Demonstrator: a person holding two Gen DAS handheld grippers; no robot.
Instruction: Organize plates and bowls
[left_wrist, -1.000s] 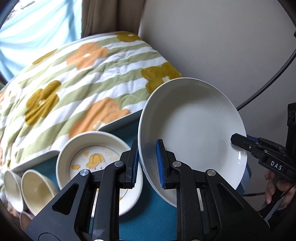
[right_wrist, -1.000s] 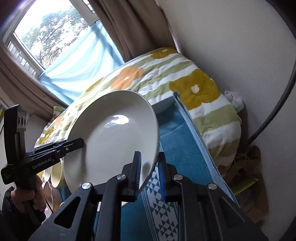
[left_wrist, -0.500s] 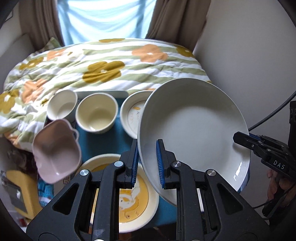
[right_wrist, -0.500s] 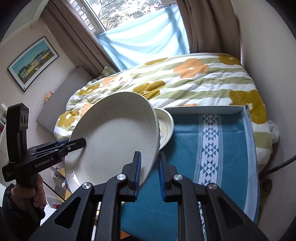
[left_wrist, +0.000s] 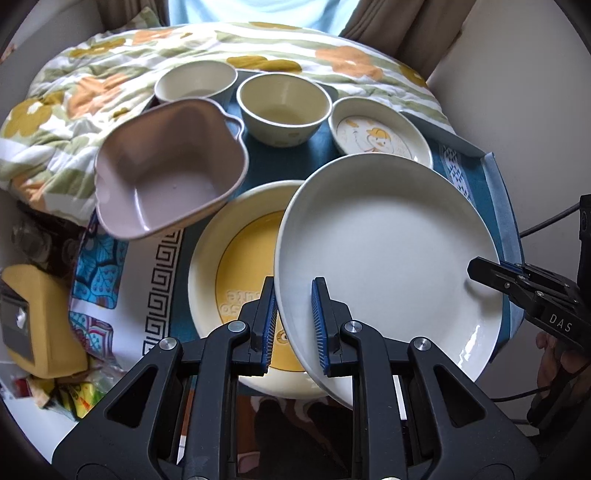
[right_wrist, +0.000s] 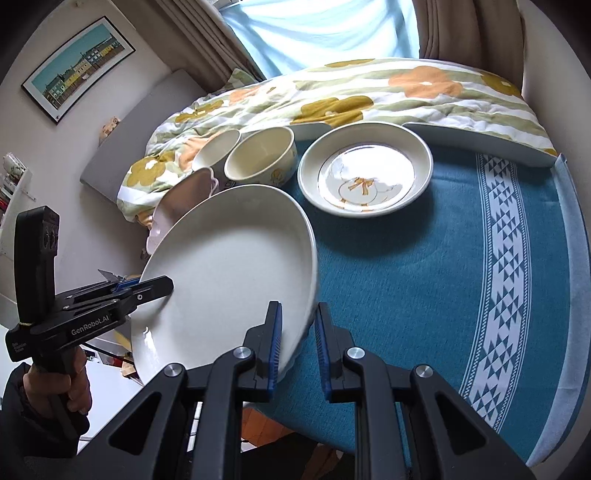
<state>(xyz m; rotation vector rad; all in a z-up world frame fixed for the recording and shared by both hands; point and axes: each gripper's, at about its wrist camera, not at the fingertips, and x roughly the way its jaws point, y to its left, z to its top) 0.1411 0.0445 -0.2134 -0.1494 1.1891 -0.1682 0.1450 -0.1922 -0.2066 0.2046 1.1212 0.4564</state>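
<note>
A large white plate (left_wrist: 388, 258) hangs tilted above the table, held by opposite rims. My left gripper (left_wrist: 293, 328) is shut on its near-left rim, and my right gripper (right_wrist: 298, 347) is shut on the opposite rim of the same white plate (right_wrist: 229, 266). Below it lies a yellow-centred plate (left_wrist: 236, 266), partly covered. A pink bowl (left_wrist: 166, 173) sits tilted to the left. Behind stand two cream bowls (left_wrist: 195, 81) (left_wrist: 282, 103) and a small duck-print plate (right_wrist: 365, 173).
A teal patterned cloth (right_wrist: 424, 277) covers the table, bare on its right half. A flowered quilt (right_wrist: 369, 92) lies on the bed behind the dishes. A yellow box (left_wrist: 37, 317) sits low at the left. A wall stands close on the right.
Both grippers have swung the white plate from the wall and bed side to over the table. The bowls and yellow plate have come into view beneath it. Both grips are unchanged.
</note>
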